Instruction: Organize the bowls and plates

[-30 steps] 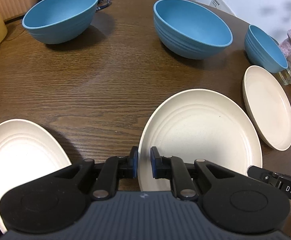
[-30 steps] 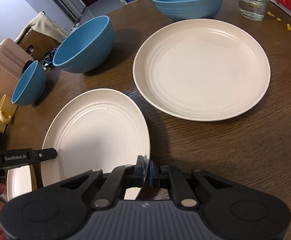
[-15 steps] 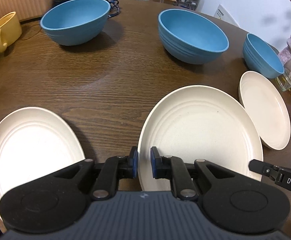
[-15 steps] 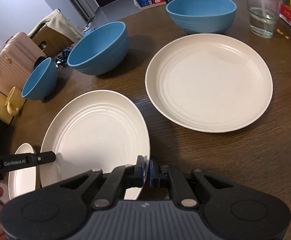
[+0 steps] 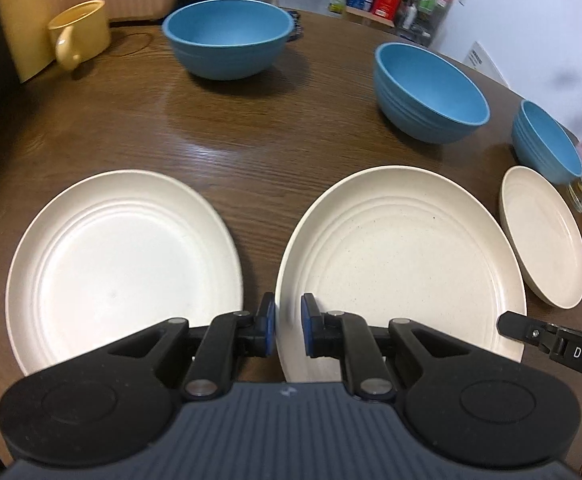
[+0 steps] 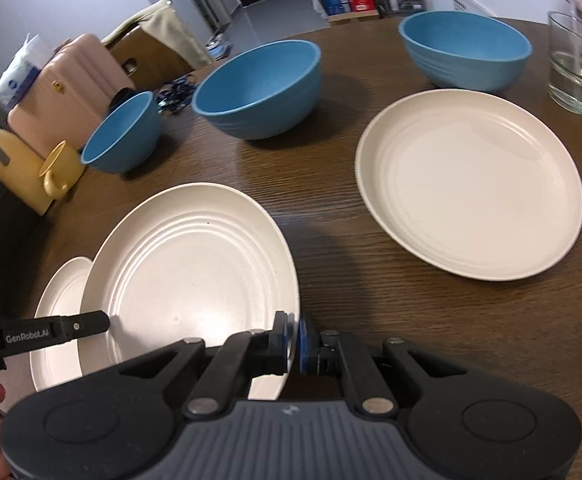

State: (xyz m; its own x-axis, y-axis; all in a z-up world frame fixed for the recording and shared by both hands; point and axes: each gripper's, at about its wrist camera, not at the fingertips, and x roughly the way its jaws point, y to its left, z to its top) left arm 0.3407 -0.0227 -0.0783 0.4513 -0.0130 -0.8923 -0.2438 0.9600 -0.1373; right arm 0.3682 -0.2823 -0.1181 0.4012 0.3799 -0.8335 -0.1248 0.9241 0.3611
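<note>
Dark wooden table point(image 5: 275, 152) carries a wide cream ridged plate point(image 6: 195, 280) pinched at its rim by both nearly shut hand-held grippers, left point(image 5: 287, 330) and right point(image 6: 291, 340); uneven lifting could slip it onto the smaller cream plate point(image 6: 61, 320) beside the left one.

**Asker:** What differs from a second ago?

**Me:** The middle plate point(image 5: 403, 264), held at opposite rims by my left jaws and my right jaws, has come up off the desk point(image 5: 275, 144). In my right view, its edge now overlaps the left plate point(image 6: 57, 312).

**Asker:** Have the views shifted?

**Me:** Both have risen and rolled. In my left view, the left plate has come fully into sight; only part showed before. The yellow mug point(image 5: 79, 32) has moved in from the picture's edge, and the blue bowls point(image 5: 227, 36) look farther off. In my right view, the right plate point(image 6: 471, 184) has slid rightward, and more of the room shows.
</note>
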